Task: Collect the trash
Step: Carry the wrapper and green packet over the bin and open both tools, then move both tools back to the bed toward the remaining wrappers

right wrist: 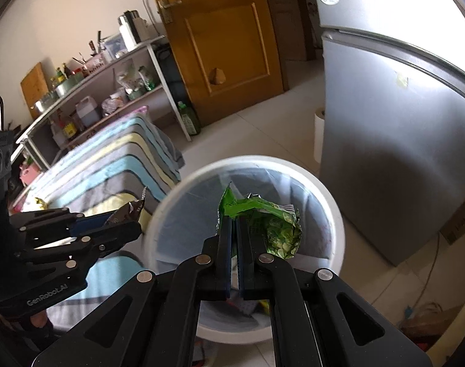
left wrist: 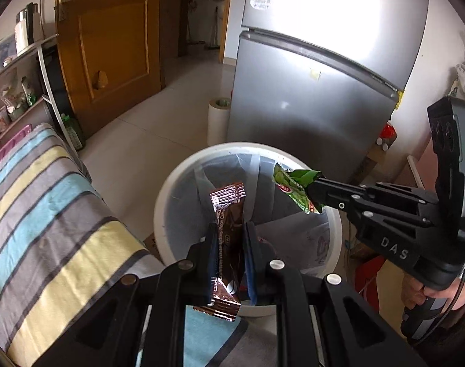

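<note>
Trash in both grippers, and both are poised at the bin! The left gripper (left wrist: 229, 244) is clamped on a brown wrapper (left wrist: 228, 211), which stands up between the pads with its top end out over the near rim. The right gripper (right wrist: 235, 235) is pinched tight on a green snack packet (right wrist: 275, 229), and that one hangs squarely over the open mouth of the white bin (left wrist: 171, 195).

Now, the risk as I see it: the brown wrapper's lower end trails back behind the rim, over the striped cloth (left wrist: 49, 202). Let go from there and it could tip back onto the cloth or slide down outside the bin. Light foil like this may also cling to a pad instead of falling. The green packet looks safer, though it is crumpled and could catch on the liner's edge.

Around us: the bin is lined with a pale bag and sits on a light tiled floor, with a grey fridge (left wrist: 318, 91) just behind it, a white roll (left wrist: 217, 119) on the floor beside that, a wooden door (right wrist: 220, 36) further back, and cluttered shelves (right wrist: 110, 91) on the far left.
</note>
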Demonstrator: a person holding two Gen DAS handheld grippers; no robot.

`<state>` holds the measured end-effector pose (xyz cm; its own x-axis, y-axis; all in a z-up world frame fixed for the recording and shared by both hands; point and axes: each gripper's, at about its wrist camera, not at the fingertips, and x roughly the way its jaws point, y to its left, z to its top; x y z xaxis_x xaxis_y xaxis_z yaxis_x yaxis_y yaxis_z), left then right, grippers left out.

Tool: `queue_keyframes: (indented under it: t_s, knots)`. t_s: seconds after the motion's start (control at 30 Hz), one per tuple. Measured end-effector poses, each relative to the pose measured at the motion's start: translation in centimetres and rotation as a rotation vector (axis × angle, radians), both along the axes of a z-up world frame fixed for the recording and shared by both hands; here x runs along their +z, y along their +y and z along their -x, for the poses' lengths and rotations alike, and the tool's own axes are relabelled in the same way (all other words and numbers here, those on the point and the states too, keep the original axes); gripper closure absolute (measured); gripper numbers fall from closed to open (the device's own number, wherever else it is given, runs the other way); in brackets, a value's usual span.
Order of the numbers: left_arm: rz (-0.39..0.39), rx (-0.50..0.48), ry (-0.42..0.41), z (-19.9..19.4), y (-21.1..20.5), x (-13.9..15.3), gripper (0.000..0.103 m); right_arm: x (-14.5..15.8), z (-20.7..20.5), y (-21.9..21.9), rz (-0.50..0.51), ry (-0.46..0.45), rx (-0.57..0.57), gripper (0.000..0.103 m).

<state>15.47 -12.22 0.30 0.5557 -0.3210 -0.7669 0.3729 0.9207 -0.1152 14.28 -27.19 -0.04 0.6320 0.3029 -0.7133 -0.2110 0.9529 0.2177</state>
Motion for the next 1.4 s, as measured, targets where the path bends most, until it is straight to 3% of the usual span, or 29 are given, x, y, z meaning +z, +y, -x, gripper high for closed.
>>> queue_keyframes:
  t_s: [0.33,0.43,0.57,0.67,0.73,1.4]
  knots:
    - [-0.008,-0.006,0.041,-0.7,-1.0,-1.4,0.082,-3.2,-1.1,-1.5,0.013,0.076,-0.020,0.100]
    - [-0.002,0.002,0.044,-0.7,-0.8,-1.5,0.069,-3.4,-1.3,-1.6,0.021,0.083,-0.027,0.096]
    - [-0.003,0.002,0.040,-0.6,-0.9,-1.5,0.065,-3.5,-1.3,-1.7,0.022,0.087,-0.037,0.087]
    - [0.008,0.005,0.041,-0.5,-0.7,-1.3,0.054,-3.2,-1.1,-1.8,0.009,0.082,-0.043,0.077]
    - [0.007,0.013,0.032,-0.4,-0.5,-1.1,0.054,-3.1,-1.0,-1.9,0.011,0.077,-0.048,0.070]
    - [0.053,0.096,-0.036,2.5,4.0,1.9,0.049,-0.2,1.0,-0.6,-0.005,0.001,-0.056,0.063]
